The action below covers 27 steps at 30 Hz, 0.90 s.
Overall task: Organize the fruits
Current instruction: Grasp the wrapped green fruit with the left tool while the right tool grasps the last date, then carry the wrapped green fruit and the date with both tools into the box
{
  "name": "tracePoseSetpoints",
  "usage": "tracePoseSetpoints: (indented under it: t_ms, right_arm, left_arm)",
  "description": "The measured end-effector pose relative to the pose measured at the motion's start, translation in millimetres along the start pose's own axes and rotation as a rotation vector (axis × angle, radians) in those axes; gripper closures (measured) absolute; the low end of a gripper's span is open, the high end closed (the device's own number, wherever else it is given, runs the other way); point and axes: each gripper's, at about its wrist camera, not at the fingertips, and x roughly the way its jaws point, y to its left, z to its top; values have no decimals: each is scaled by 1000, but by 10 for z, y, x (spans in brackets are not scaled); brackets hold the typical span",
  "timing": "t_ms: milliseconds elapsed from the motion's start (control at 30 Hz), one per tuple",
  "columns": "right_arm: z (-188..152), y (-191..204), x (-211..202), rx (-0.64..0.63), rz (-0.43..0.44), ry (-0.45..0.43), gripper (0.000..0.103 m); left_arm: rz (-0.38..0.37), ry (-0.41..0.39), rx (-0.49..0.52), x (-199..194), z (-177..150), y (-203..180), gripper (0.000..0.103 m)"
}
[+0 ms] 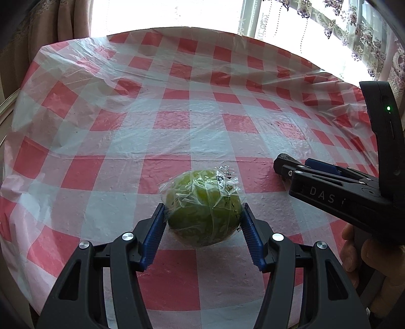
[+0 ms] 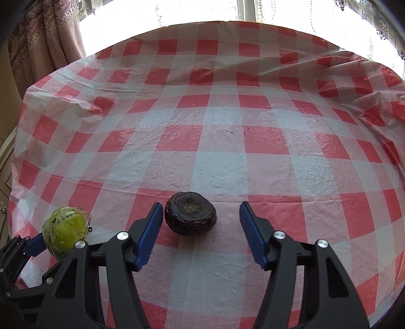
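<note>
At the near edge of the table (image 2: 253,162), my left gripper (image 1: 203,215) has its blue pads (image 1: 157,227) against both sides of the green fruit (image 1: 203,210), which is wrapped in clear film. Jaws clamped on it, by the look of the contact. I cannot tell whether the fruit rests on the cloth or sits just above it.

Just to its right, my right gripper (image 2: 200,215) straddles the dark fruit (image 2: 190,213), a wrinkled, purple-black thing lying on a pale check. Jaws stand wide apart; the left pad is close beside the fruit, the right pad well off it. No grip there yet.

In the right wrist view the green fruit (image 2: 64,229) shows at lower left, near the dark one but not touching it.

Farther out: checked red-and-white plastic cloth (image 1: 177,121), bare to the far rim. Beyond that, curtains (image 2: 48,38) and a bright window (image 1: 164,15). No bowl, tray or basket in either view.

Progress, my reading: early. One fruit gripped, one framed for a grab, neither placed anywhere. Where they are meant to go is not visible.
</note>
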Motion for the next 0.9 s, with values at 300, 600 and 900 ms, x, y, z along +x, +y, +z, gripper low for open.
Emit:
tracePoseSetpoints:
  t_ms: [300, 600, 900]
  right_arm:
    - [-83, 25, -53, -16, 22, -1, 62]
    - [-232, -21, -301, -12, 15, -27, 62]
    - [-401, -50, -590, -1, 14, -59, 62]
  left_arm:
    - [4, -2, 6, -1, -16, -18, 46]
    - [18, -19, 26, -72, -51, -100, 46]
    - [39, -46, 52, -219, -91, -189, 46]
